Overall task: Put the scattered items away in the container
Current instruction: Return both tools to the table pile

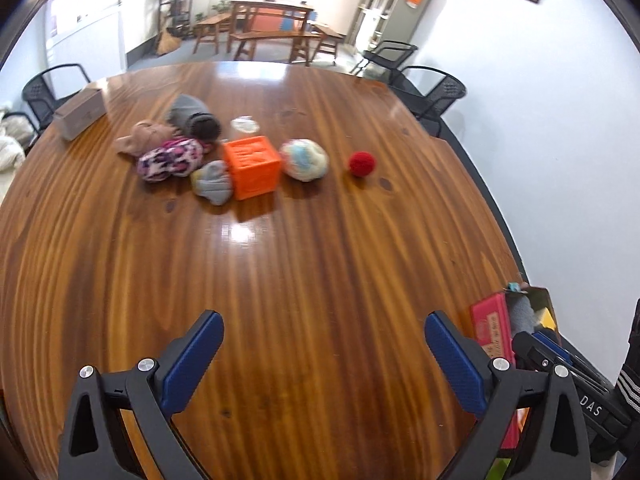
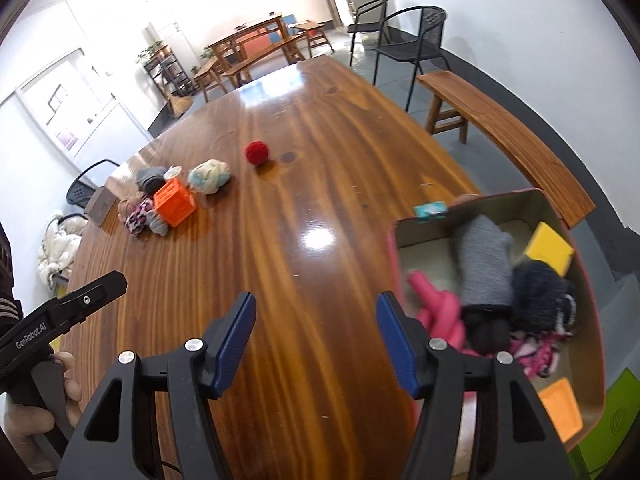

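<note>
On the wooden table lie scattered items: a red ball, a pale blue-white sock bundle, an orange cube, a grey sock bundle, a pink leopard bundle, a tan bundle and a grey-black roll. The pink container at the table's right edge holds several socks and blocks; it also shows in the left wrist view. My left gripper is open and empty above the near table. My right gripper is open and empty beside the container.
A grey box lies at the far left of the table. A teal packet sits behind the container. A wooden bench and black chairs stand to the right. The left gripper's body shows at the right wrist view's left.
</note>
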